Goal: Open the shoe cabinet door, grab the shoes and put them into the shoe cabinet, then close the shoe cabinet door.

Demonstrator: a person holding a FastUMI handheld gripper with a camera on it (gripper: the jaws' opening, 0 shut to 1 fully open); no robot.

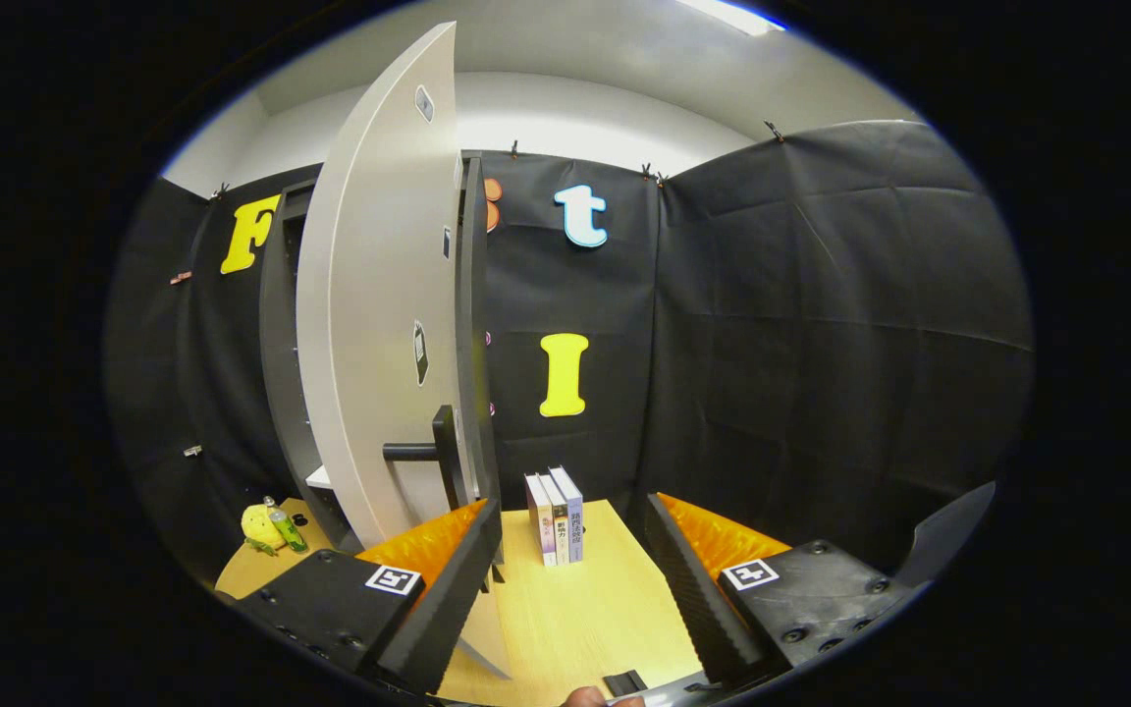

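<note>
The jaws stand wide apart with nothing held between them: the gripper (pixel 573 579) hovers over a light wooden tabletop (pixel 615 609), its left finger just beside the lower edge of the shoe cabinet door (pixel 379 324). That door — a tall pale panel bearing small markers — is swung open toward the viewer, edge-on, so that its dark handle (pixel 433 454) projects from the face just above the left finger. Behind the door rises the dark-framed shoe cabinet (pixel 281 334), with a pale shelf (pixel 320 478) visible low inside it. Beyond the fingers, roughly between them, three books (pixel 556 516) stand upright on the table, spines facing outward and touching one another. Farther left, near the cabinet's foot, a yellow plush toy (pixel 259 525) sits with a green bottle (pixel 286 528) leaning against it. A fingertip of the person (pixel 585 697) shows at the gripper's base — just behind the fingers.
</note>
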